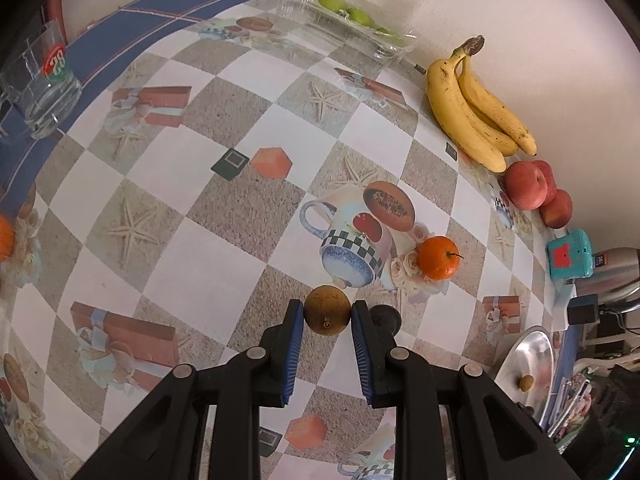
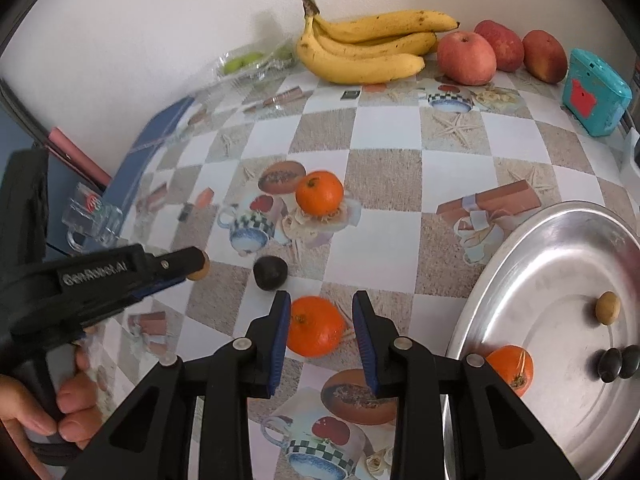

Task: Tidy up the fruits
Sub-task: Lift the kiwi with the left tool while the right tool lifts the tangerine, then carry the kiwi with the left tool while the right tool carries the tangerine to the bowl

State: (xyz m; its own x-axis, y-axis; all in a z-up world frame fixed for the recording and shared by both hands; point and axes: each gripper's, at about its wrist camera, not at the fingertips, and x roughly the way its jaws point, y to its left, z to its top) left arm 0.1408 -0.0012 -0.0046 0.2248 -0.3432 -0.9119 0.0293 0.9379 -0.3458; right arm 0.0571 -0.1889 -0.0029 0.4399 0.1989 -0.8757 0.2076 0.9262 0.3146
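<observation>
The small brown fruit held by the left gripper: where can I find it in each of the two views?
Left wrist view: the small brown fruit sits low centre, clamped between the left gripper pads.
Right wrist view: only its tip shows at mid-left, at the end of the left gripper.
Shared landmark: the dark round fruit on the tablecloth right beside it.

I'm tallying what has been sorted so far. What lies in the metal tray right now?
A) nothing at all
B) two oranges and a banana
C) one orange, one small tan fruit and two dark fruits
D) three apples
C: the right wrist view shows the metal tray holding one orange, a small tan fruit and two dark fruits.
</observation>
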